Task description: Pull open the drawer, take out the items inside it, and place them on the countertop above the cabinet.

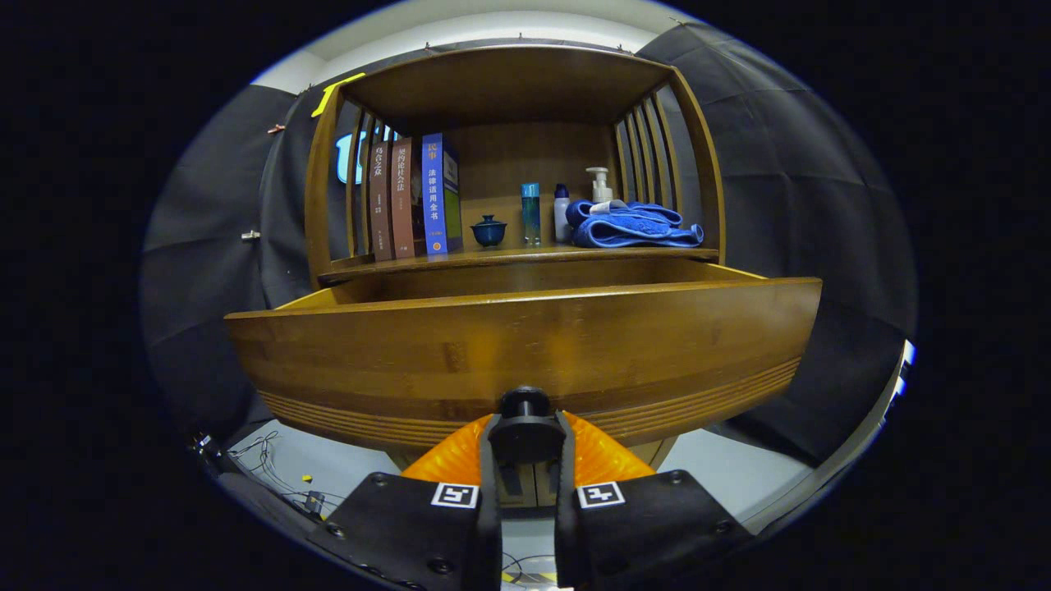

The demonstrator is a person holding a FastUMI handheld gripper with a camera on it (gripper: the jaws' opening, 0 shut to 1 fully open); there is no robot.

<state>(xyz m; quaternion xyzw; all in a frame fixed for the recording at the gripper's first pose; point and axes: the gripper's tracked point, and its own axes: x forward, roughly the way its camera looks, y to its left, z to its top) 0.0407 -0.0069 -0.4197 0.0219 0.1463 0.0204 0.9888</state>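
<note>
The wooden drawer point(525, 345) stands pulled out of the cabinet toward me, its wide front panel just ahead of my fingers. Its inside is hidden behind the front panel's top edge. The black round drawer knob point(525, 404) sits between my orange fingers point(447, 461), and my gripper point(525, 439) is shut on it from both sides. Above the drawer runs the cabinet's countertop point(509, 256), a wooden shelf under a slatted hutch.
On the countertop stand three books point(410, 197) at the left, a dark blue lidded cup point(488, 231), a teal bottle point(531, 213), a white bottle point(562, 213), a pump bottle point(600, 185) and a folded blue towel point(636, 226). Cables point(271, 468) lie on the floor below left.
</note>
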